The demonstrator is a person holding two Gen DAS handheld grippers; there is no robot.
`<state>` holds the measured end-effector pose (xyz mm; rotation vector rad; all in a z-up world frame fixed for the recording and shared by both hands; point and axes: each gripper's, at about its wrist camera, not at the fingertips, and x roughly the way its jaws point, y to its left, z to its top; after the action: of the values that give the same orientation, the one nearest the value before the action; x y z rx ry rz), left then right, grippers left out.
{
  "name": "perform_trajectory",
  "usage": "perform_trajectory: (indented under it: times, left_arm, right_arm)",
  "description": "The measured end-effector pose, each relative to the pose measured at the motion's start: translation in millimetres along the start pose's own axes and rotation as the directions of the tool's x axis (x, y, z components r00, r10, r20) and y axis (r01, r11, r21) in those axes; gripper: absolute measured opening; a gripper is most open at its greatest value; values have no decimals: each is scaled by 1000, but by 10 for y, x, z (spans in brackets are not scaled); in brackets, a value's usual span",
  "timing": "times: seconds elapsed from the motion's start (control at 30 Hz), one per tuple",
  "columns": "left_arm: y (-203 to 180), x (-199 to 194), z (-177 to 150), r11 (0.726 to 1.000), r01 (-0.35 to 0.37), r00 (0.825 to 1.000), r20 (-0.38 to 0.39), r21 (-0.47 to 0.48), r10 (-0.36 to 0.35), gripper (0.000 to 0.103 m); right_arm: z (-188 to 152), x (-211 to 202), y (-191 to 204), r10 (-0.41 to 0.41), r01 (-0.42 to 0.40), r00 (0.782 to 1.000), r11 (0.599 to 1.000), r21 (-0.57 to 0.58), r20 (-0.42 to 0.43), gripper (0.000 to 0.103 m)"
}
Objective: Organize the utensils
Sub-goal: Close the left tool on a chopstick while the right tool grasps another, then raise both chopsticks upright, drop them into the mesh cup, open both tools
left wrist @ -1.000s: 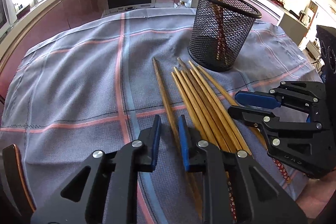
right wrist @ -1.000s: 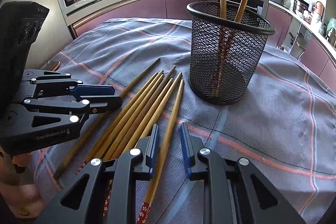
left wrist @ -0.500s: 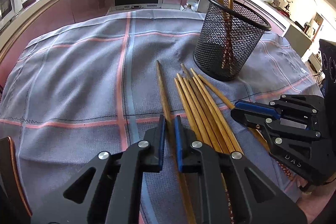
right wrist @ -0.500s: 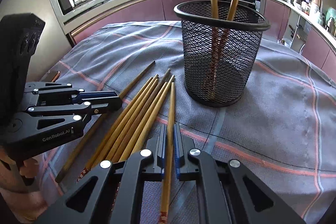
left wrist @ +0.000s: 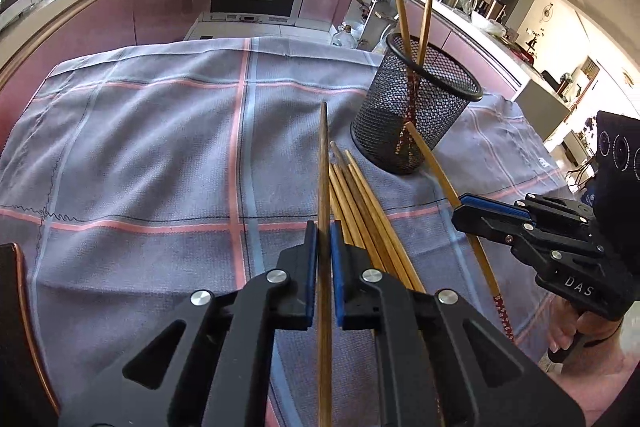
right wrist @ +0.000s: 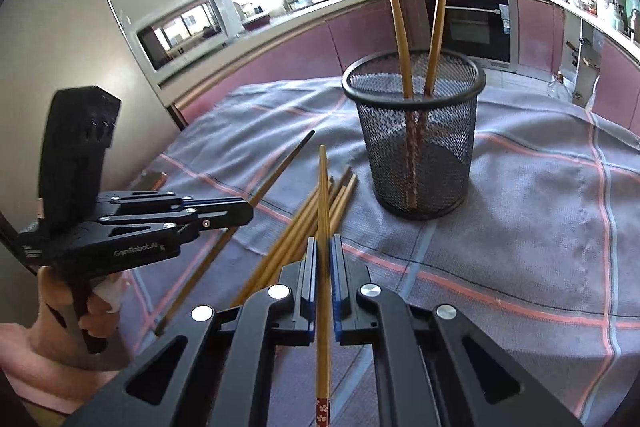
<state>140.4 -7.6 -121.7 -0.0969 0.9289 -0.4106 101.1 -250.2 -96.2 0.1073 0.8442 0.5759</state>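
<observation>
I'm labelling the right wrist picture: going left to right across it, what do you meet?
Left tool gripping a dark chopstick → loose chopsticks on the cloth → mesh cup holding two chopsticks.

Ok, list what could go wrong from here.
1. Each gripper, left and right, pinches one chopstick near its middle; either could pivot or slip.
2. The long tips may knock over the mesh cup or hit the two chopsticks inside.
</observation>
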Motion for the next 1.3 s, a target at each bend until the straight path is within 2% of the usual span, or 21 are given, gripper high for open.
perform_trajectory:
  times: [0.23,0.63,0.87,1.3]
  left_arm:
    - [-18,-341,82,997,77,995,67,4,-77,7]
    - [-88,-927,194,987,157,968,192,25,-159,7]
    - [-177,-1182,340,979,202,938,278,38,-204,7]
    - [-490,-1284,818,972,212,908,347,105,-235,7]
  right_arm:
    - [106,-286,27,66,-67,994,998,6,86,5]
    - [255,-572,49,99,-100,978,995,-5,182,5]
    - [381,-728,98,90,-85,964,996,-30,251,5]
    - [758,-1110,28,30,-5,922,998,-67,385,5]
